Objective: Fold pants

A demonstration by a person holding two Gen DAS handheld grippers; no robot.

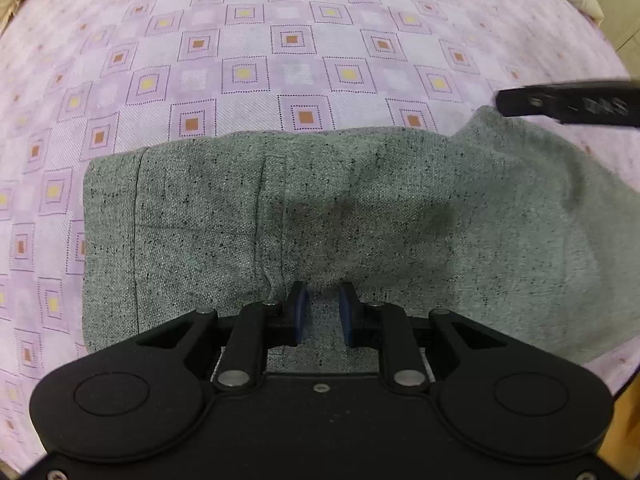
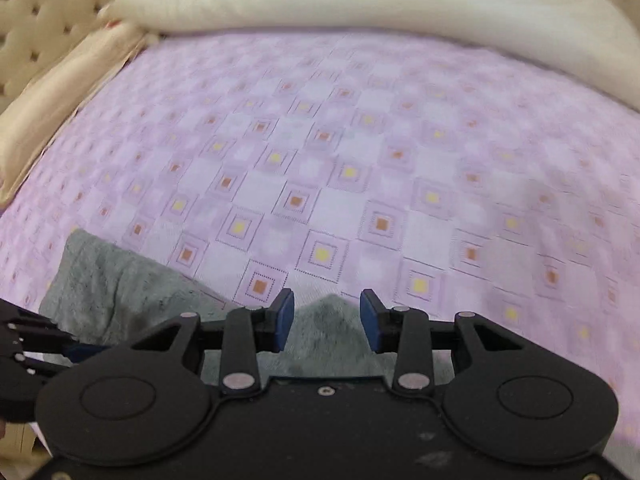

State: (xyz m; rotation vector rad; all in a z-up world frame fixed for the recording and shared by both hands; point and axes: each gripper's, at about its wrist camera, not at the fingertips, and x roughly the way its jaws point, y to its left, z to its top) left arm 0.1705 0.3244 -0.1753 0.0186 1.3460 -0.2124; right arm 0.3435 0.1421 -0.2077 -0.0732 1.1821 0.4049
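My pants [image 1: 320, 220] are grey-green flecked with black, lying on a bed sheet [image 1: 280, 40] of pale lilac checks with dotted-outline squares centred yellow or orange, while my black claws [image 1: 323, 312] carry blue pads [image 2: 285, 316], and a cream quilt [image 2: 360, 0] lies beyond.

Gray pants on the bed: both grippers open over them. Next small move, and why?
Probably close the left gripper on the near edge of the gray pants: its jaws are open with fabric between them. The right gripper is also open over a raised corner, so nothing is held yet.
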